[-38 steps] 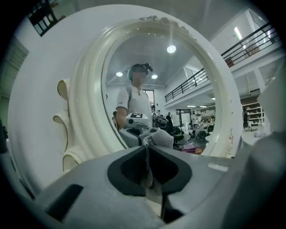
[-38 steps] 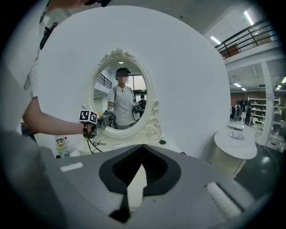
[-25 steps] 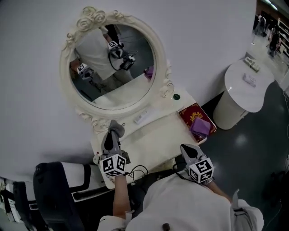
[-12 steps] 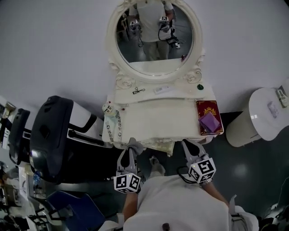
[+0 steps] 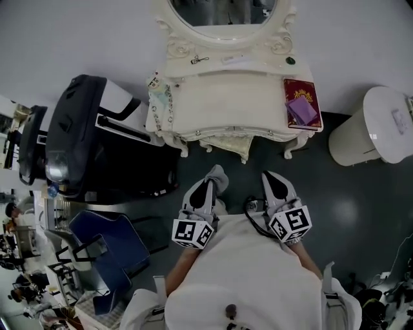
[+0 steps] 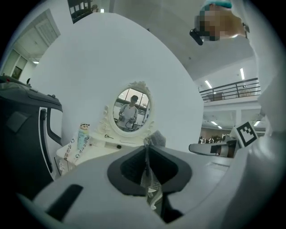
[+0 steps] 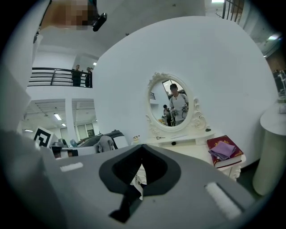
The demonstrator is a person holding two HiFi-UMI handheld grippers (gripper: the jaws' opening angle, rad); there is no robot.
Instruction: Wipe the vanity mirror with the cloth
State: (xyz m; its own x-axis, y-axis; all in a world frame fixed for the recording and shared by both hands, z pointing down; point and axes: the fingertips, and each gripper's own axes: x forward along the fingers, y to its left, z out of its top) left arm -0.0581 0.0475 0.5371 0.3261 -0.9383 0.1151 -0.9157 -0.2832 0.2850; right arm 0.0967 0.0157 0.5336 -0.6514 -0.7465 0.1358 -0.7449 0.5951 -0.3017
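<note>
1. One black-and-white machine body [image 5: 84, 138] fills the left side of the head view. It is the largest item and stands just beside the vanity table.
2. One white vanity table [image 5: 219, 97] stands against the wall, well apart from both of my grippers.
3. One vanity mirror [image 5: 222, 13] stands upright at the back of the table top. It has an oval glass in an ornate white frame. The head view cuts off its upper part. The left gripper view [image 6: 131, 112] and the right gripper view [image 7: 172, 106] show it whole, with a person reflected in it.
4. One round white stand [image 5: 371, 129] sits to the right of the table.
5. One blue chair [image 5: 113, 251] sits at lower left.
6. There are two grippers, both held low and close to my torso over the dark floor.
   - My left gripper [image 5: 208, 187] has its fingers pressed together on the grey cloth [image 6: 156, 139]. A tuft of the cloth sticks out past the tips and more hangs down between the pads.
   - My right gripper [image 5: 271, 177] has its fingers closed tip to tip, with nothing clamped between them.
7. One red book [image 5: 303, 90] lies on the right end of the table top.
8. There are two pieces of fabric. The grey cloth is in my left gripper. One folded purple fabric [image 5: 303, 109] lies on the book.
9. One small figurine bottle [image 6: 82, 136] stands at the left end of the table.
</note>
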